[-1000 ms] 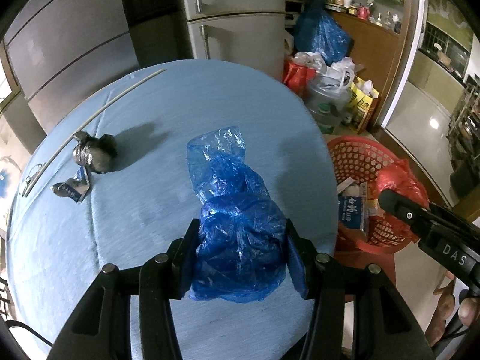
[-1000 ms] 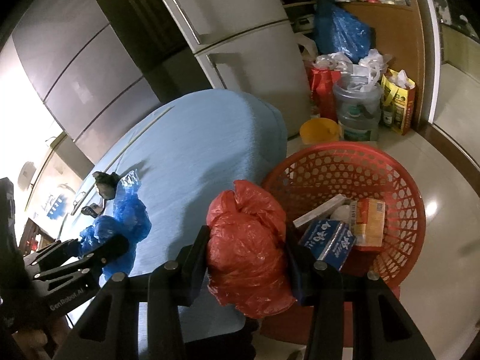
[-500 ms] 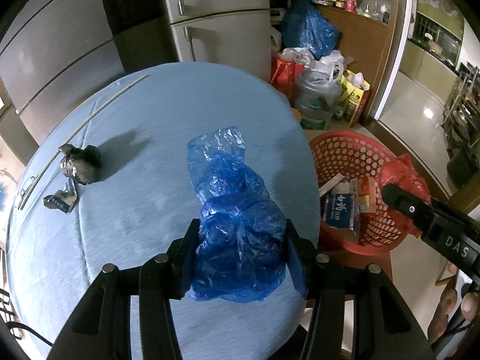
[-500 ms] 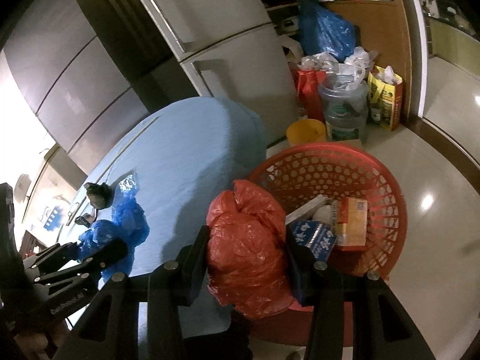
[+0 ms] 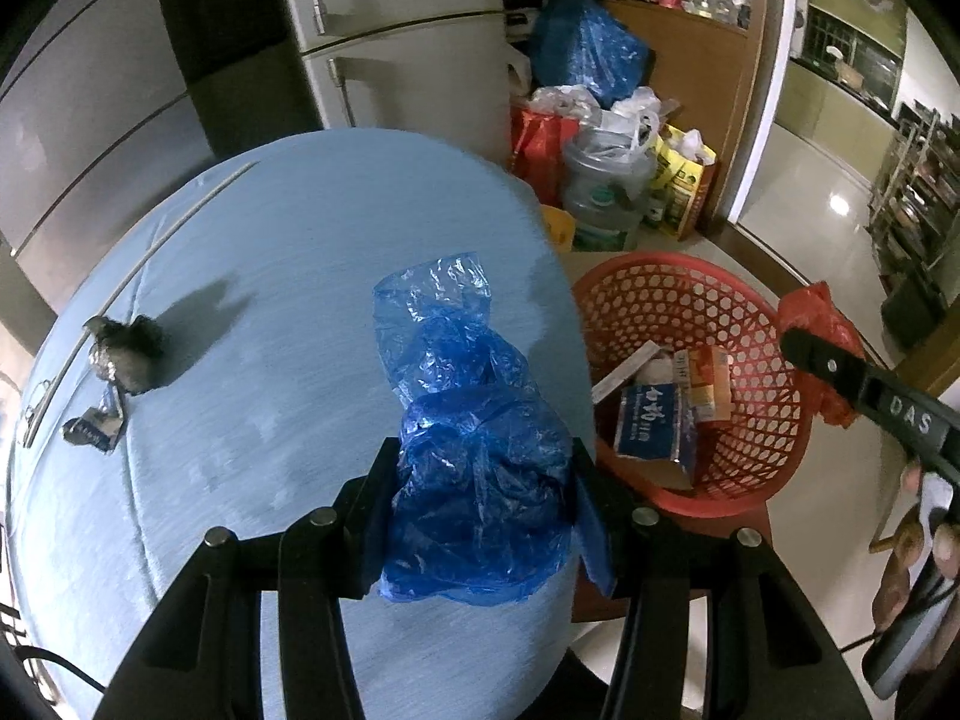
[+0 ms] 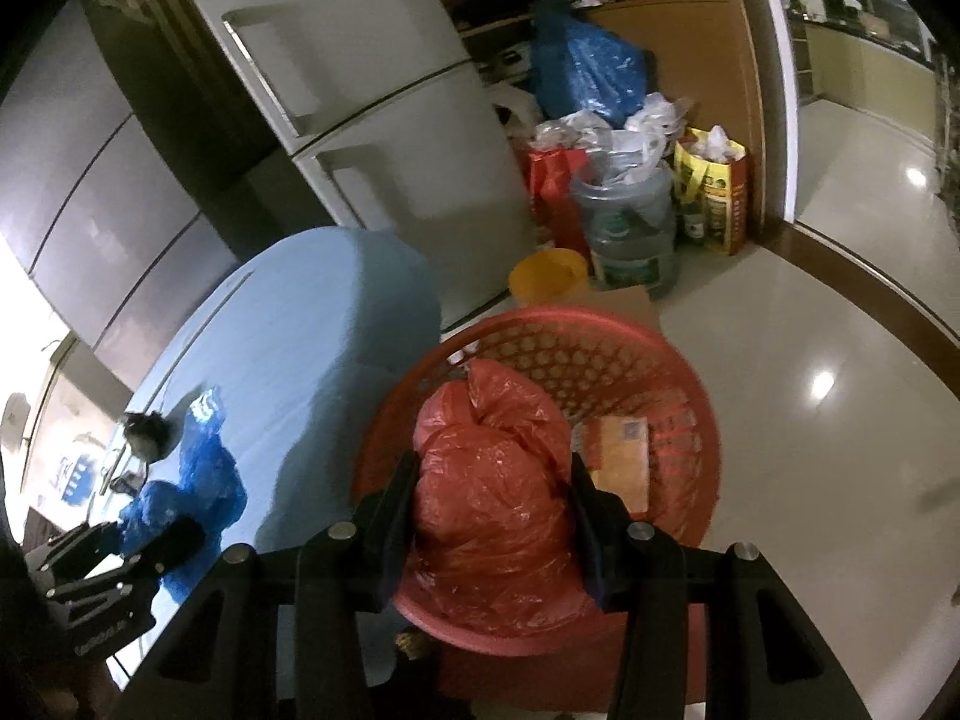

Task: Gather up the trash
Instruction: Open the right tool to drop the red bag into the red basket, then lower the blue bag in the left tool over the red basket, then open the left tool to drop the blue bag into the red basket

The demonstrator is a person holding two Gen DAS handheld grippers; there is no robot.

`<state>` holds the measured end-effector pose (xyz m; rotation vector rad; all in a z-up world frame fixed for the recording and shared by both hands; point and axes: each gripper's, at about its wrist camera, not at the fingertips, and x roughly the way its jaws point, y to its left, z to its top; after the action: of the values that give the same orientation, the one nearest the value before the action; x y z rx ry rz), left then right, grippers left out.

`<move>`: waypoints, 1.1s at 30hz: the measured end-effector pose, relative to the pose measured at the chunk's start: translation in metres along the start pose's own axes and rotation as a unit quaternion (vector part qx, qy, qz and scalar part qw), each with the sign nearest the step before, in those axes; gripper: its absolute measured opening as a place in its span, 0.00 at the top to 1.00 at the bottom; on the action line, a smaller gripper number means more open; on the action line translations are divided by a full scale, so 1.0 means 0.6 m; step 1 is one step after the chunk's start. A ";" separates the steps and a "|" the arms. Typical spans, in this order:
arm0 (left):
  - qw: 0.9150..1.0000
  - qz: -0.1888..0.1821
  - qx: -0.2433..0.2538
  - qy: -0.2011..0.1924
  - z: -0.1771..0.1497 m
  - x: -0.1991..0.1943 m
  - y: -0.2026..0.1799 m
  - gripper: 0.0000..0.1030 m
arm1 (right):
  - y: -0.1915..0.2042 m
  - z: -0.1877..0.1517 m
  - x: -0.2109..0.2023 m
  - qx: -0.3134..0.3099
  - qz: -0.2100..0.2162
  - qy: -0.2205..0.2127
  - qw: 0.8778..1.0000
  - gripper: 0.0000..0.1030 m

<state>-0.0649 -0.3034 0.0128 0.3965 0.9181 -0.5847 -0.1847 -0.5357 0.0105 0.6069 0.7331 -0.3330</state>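
My left gripper (image 5: 483,501) is shut on a crumpled blue plastic bag (image 5: 468,420) above the near edge of the round blue table (image 5: 270,276). My right gripper (image 6: 492,510) is shut on a crumpled red plastic bag (image 6: 492,480), held over the red mesh basket (image 6: 660,354) on the floor. The basket (image 5: 678,300) holds small cartons (image 5: 654,420). In the left wrist view the right gripper's finger (image 5: 840,369) and the red bag (image 5: 816,312) show beyond the basket. A dark crumpled wad (image 5: 126,354) and a small wrapper (image 5: 93,429) lie at the table's left.
Grey fridges (image 5: 396,36) stand behind the table. Beside them on the floor are a large water jug (image 5: 606,192), red and yellow bags (image 6: 714,186), a blue sack (image 6: 585,72) and a yellow tub (image 6: 549,279). Shiny tiled floor (image 6: 828,324) stretches right of the basket.
My right gripper has carried the red bag from beside the table to above the basket. The left gripper has shifted right toward the table edge with the blue bag still gripped.
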 end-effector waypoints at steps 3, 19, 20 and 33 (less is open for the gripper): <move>1.000 -0.006 0.010 0.002 0.007 0.007 -0.017 0.48 | -0.011 0.008 0.011 0.001 -0.006 0.003 1.000 0.53; 0.997 -0.037 0.062 0.022 0.048 0.056 -0.107 0.48 | -0.106 0.027 0.061 0.054 -0.030 0.039 0.997 0.33; 0.997 -0.039 0.067 0.024 0.050 0.060 -0.114 0.48 | -0.109 0.026 0.059 0.057 -0.031 0.038 0.997 0.33; 0.987 -0.090 0.109 0.073 0.077 0.124 -0.198 0.44 | -0.134 0.034 0.030 0.070 -0.047 0.023 0.996 0.33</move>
<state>-0.0754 -0.4438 -0.0321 0.5635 1.0415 -0.8342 -0.2003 -0.6126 -0.0224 0.7152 0.7893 -0.4616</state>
